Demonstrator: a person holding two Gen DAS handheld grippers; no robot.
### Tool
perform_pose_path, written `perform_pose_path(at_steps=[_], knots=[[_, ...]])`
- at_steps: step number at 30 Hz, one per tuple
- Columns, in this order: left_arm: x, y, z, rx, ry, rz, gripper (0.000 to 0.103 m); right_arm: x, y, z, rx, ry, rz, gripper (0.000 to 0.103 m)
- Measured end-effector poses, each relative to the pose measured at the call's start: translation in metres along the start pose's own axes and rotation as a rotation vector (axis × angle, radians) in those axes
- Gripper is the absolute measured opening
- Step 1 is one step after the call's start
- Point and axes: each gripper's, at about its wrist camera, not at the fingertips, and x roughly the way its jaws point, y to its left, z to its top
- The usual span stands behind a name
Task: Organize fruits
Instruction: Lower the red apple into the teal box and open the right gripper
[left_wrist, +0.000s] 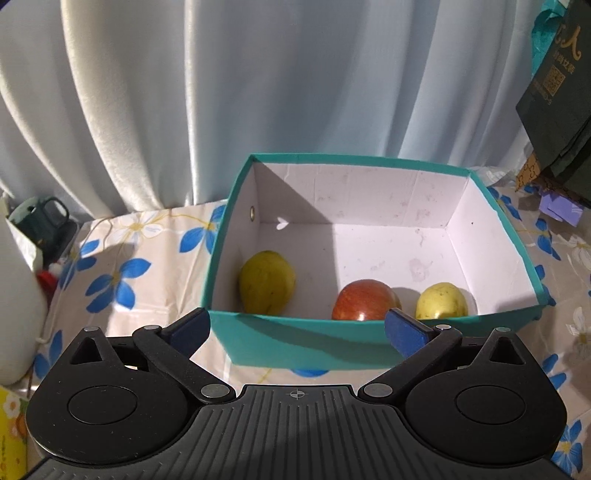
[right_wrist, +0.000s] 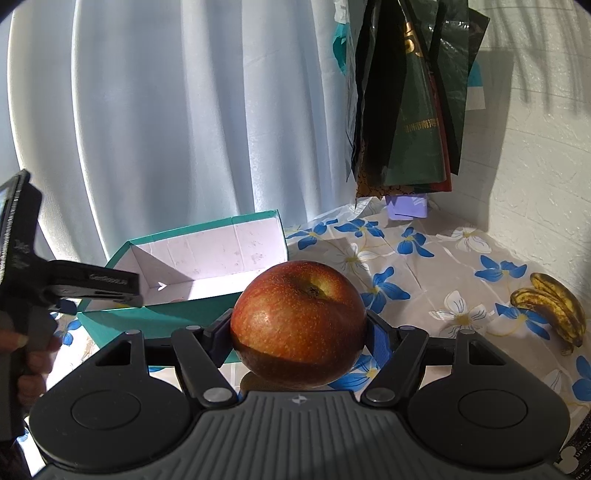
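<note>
A teal box (left_wrist: 295, 339) with a white inside stands on the flowered tablecloth. In it lie a yellow-green fruit (left_wrist: 266, 282) at the left, a red apple (left_wrist: 364, 301) and a small yellow fruit (left_wrist: 441, 301) by the near wall. My left gripper (left_wrist: 297, 328) is open and empty, just in front of the box's near wall. My right gripper (right_wrist: 299, 332) is shut on a big red apple (right_wrist: 299, 321), held above the table to the right of the box (right_wrist: 177, 314). The left gripper's body (right_wrist: 74, 284) shows at the left of the right wrist view.
A bunch of spotted bananas (right_wrist: 554, 306) lies on the cloth at the far right near the white wall. Dark bags (right_wrist: 410, 92) hang above a purple box (right_wrist: 406, 206) at the back. A curtain hangs behind the table. A dark green mug (left_wrist: 40, 214) stands at the far left.
</note>
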Motion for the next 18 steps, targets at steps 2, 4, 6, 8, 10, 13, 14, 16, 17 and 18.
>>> perform_pose_path(at_steps=[2, 4, 6, 8, 10, 13, 14, 16, 17, 18], knots=[[-0.010, 0.005, -0.003, -0.011, -0.003, -0.028, 0.103, -0.001, 0.003, 0.001, -0.009, -0.003, 0.006, 0.071], [-0.018, 0.008, -0.005, -0.013, -0.002, -0.036, 0.103, -0.003, 0.006, 0.002, -0.021, -0.009, 0.014, 0.071], [-0.026, 0.009, -0.008, -0.013, -0.008, -0.032, 0.103, -0.004, 0.010, 0.003, -0.031, -0.015, 0.023, 0.071], [-0.033, 0.009, -0.011, -0.010, -0.017, -0.037, 0.103, -0.006, 0.013, 0.005, -0.040, -0.021, 0.033, 0.071], [-0.039, 0.009, -0.014, -0.003, -0.023, -0.038, 0.103, -0.007, 0.015, 0.005, -0.047, -0.025, 0.037, 0.071], [-0.045, 0.009, -0.017, 0.005, -0.031, -0.027, 0.103, -0.009, 0.019, 0.007, -0.059, -0.032, 0.042, 0.071], [-0.046, 0.010, -0.017, 0.006, -0.034, -0.025, 0.103, -0.009, 0.020, 0.007, -0.061, -0.034, 0.043, 0.071], [-0.049, 0.011, -0.018, 0.004, -0.039, -0.028, 0.103, -0.010, 0.021, 0.007, -0.064, -0.038, 0.047, 0.071], [-0.051, 0.012, -0.019, 0.001, -0.039, -0.028, 0.103, -0.010, 0.022, 0.007, -0.066, -0.041, 0.048, 0.071], [-0.051, 0.014, -0.020, -0.002, -0.038, -0.028, 0.103, -0.010, 0.022, 0.007, -0.067, -0.043, 0.050, 0.071]])
